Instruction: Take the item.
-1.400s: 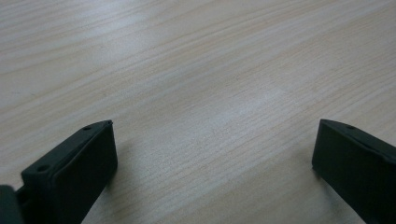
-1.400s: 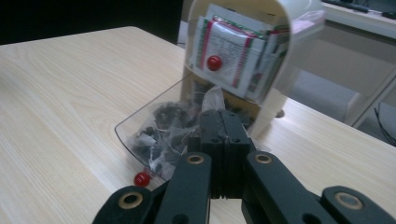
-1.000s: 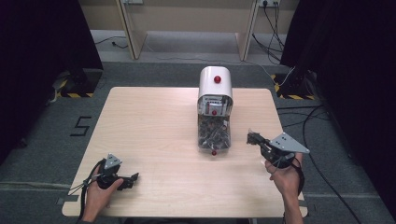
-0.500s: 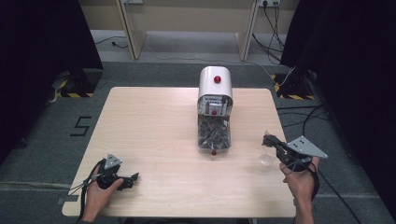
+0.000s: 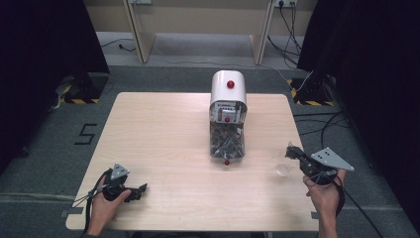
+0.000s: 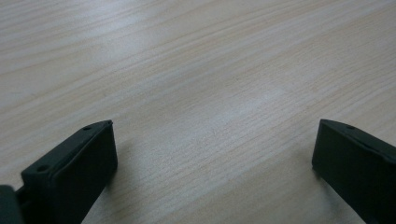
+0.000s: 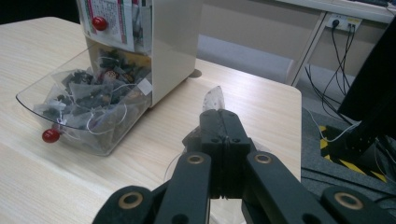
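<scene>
Bare table (image 5: 163, 134) spreads around our left gripper (image 5: 140, 190), jaws apart near the front edge. Our right gripper (image 5: 293, 151) pinches a tea bag (image 7: 213, 100) over a cup (image 5: 283, 169) at the right edge.

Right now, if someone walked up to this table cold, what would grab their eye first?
Probably the white dispenser at the table's far middle, its clear drawer pulled open and heaped with tea bags. Next, the right gripper near the right edge, shut on a tea bag close by a small clear cup. The left gripper rests open at the near left corner.
</scene>
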Tool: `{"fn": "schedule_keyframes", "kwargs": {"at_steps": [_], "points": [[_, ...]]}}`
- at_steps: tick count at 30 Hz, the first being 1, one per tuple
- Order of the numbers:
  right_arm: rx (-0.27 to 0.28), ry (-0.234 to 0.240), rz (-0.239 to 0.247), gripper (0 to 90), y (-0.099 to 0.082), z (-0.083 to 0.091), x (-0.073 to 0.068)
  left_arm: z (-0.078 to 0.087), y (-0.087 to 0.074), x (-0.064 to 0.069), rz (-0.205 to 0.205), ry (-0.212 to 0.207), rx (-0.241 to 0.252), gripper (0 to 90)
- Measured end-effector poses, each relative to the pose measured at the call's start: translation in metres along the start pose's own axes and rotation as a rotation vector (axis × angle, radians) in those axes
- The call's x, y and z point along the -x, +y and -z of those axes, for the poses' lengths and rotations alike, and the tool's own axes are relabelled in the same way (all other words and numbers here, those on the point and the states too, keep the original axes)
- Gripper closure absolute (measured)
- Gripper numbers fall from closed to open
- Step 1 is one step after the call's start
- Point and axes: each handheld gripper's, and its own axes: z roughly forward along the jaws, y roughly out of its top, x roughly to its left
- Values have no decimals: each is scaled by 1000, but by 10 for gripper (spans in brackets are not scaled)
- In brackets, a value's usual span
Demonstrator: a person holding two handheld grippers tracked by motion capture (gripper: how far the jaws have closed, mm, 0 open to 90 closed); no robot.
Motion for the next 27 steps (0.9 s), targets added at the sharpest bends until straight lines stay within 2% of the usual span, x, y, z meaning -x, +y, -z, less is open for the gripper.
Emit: {"fn": "schedule_keyframes", "kwargs": {"at_steps": [27], "points": [[-89, 18, -19, 900, -20, -19, 4, 0, 0, 0, 0, 0, 0, 0]]}}
